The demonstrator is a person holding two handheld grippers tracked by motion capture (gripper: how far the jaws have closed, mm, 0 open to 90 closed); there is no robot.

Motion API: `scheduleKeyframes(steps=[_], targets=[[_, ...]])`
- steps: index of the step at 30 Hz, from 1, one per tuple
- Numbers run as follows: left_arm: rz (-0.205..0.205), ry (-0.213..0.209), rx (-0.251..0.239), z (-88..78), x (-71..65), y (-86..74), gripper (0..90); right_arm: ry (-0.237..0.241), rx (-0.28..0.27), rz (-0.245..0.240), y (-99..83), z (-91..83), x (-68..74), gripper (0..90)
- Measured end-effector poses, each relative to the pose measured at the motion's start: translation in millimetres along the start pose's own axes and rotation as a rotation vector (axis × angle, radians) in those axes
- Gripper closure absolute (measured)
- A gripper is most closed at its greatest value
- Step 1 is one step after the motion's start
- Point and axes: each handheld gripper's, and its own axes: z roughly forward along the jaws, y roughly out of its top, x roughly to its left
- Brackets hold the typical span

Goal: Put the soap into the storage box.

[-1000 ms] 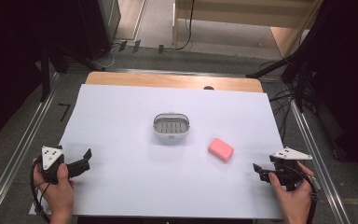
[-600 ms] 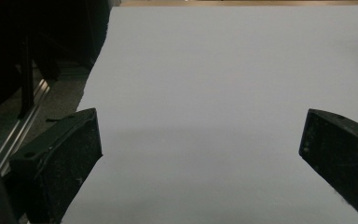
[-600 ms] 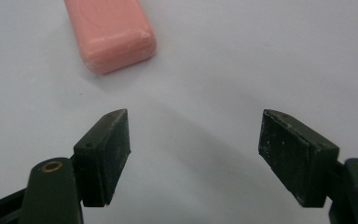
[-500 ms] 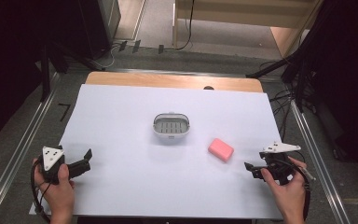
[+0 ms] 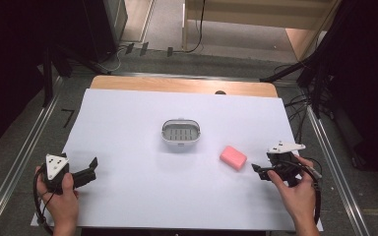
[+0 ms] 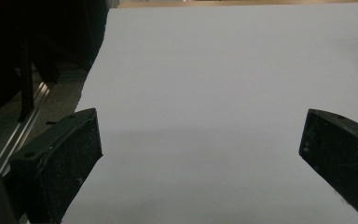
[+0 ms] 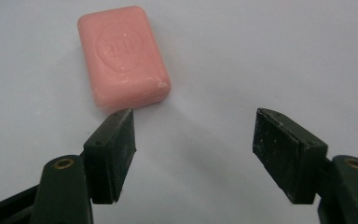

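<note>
Pink soap (image 7: 123, 63) lying flat on the worktop (image 5: 128, 123) just ahead of the right hand-held gripper (image 7: 193, 140), jaws closing in but empty; probably light, stiff, slick: best pinched across its short sides.

One pink soap bar (image 5: 233, 158), one grey dish (image 5: 180, 133), two grippers — left (image 5: 89, 168), right (image 5: 257, 170) — one white table (image 5: 128, 118).

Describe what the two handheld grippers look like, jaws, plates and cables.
Both are black. The left gripper and the right gripper each carry a grey three-cornered plate on top with small dark holes. Each has two blocky black jaws with flat, scuffed pads; the right one shows brass-coloured eyelets. A dark cable trails from each. Forearms are bare, no sleeves.
</note>
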Motion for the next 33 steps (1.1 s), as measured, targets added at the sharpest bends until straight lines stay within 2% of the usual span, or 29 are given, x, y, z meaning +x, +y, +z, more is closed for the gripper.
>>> scheduleKeyframes(steps=[3, 5, 13, 16, 21, 24, 28, 33], targets=[[-0.002, 0.000, 0.000, 0.2, 0.1, 0.0, 0.0, 0.007, 0.004, -0.027, 5.3, 3.9, 0.7, 31.1], [-0.001, 0.000, 0.001, 0.2, 0.1, 0.1, 0.0, -0.009, 0.003, -0.037, 8.6, 6.6, 2.5, 31.2], [0.008, 0.002, 0.001, 0.4, -0.7, 0.1, 0.0, 0.021, 0.016, -0.045, 19.2, 12.3, 7.6, 35.9], [0.009, 0.000, 0.006, 0.8, -0.8, 0.3, 0.8, 0.058, 0.034, -0.041, 25.0, 14.9, 11.5, 36.3], [0.013, -0.001, 0.008, 0.9, -0.7, 0.4, 0.8, 0.122, 0.034, -0.038, 30.8, 16.5, 14.2, 37.6], [0.014, 0.004, 0.007, 0.9, -1.2, 0.3, 0.8, 0.111, 0.049, -0.047, 32.8, 19.1, 16.1, 38.6], [0.015, 0.005, 0.008, 0.9, -1.5, 0.3, 0.8, 0.124, 0.059, -0.054, 35.5, 23.5, 18.5, 39.8], [0.018, 0.005, 0.012, 1.4, -1.8, 0.5, 0.8, 0.164, 0.092, -0.053, 40.1, 29.1, 22.1, 37.1]])
